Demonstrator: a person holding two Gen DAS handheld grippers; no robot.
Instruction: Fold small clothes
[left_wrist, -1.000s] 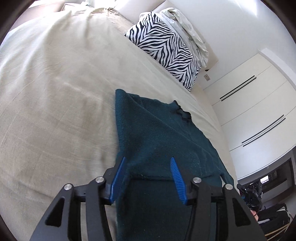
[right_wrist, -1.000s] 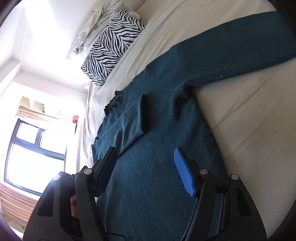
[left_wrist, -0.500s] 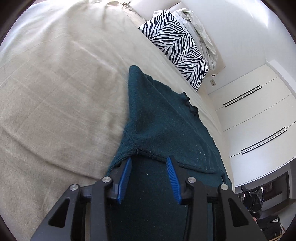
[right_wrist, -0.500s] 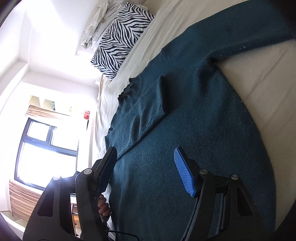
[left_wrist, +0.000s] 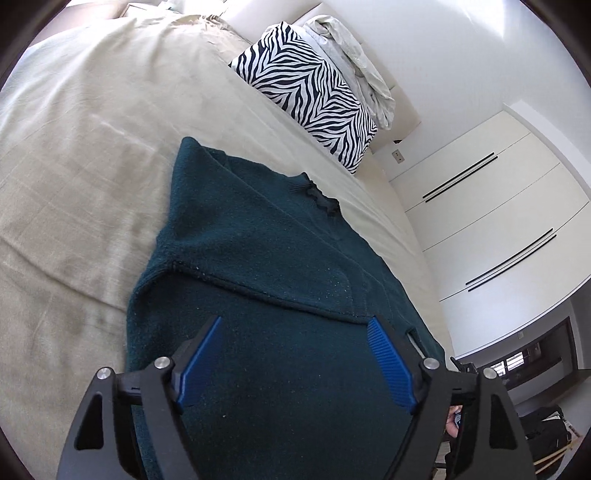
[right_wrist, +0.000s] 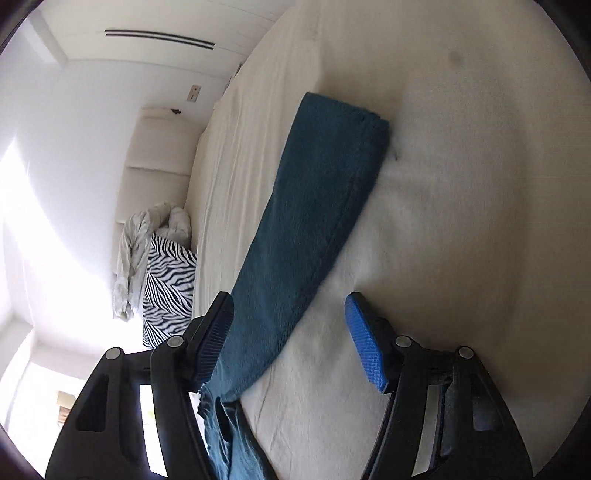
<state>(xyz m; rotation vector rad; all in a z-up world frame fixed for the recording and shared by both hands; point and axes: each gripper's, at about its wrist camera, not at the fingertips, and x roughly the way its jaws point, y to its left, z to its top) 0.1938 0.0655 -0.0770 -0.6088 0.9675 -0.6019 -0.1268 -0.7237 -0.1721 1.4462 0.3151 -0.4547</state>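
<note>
A dark teal sweater (left_wrist: 266, 258) lies flat on the beige bed (left_wrist: 81, 155), collar (left_wrist: 317, 195) toward the pillows. One sleeve is folded over the chest, its hem (left_wrist: 280, 295) running across the body. My left gripper (left_wrist: 295, 354) hovers over the lower body with its jaws opening and nothing pinched between the blue pads (left_wrist: 201, 354). The other sleeve (right_wrist: 314, 206) stretches straight out on the sheet and ends at its cuff (right_wrist: 343, 110). My right gripper (right_wrist: 291, 339) straddles this sleeve with its jaws closing. One fingertip (right_wrist: 218, 332) is at the sleeve's edge and the other stands apart.
A zebra-print pillow (left_wrist: 317, 96) and a crumpled pale cloth (left_wrist: 354, 55) sit at the head of the bed. White wardrobe doors (left_wrist: 498, 221) line the wall beyond the bed's far edge. Bare sheet (right_wrist: 461, 221) spreads beside the outstretched sleeve.
The left gripper narrowed over the sweater, then opened wide and drew back a little. The right gripper swung from over the sweater's body to the outstretched sleeve, rolling as it went.
</note>
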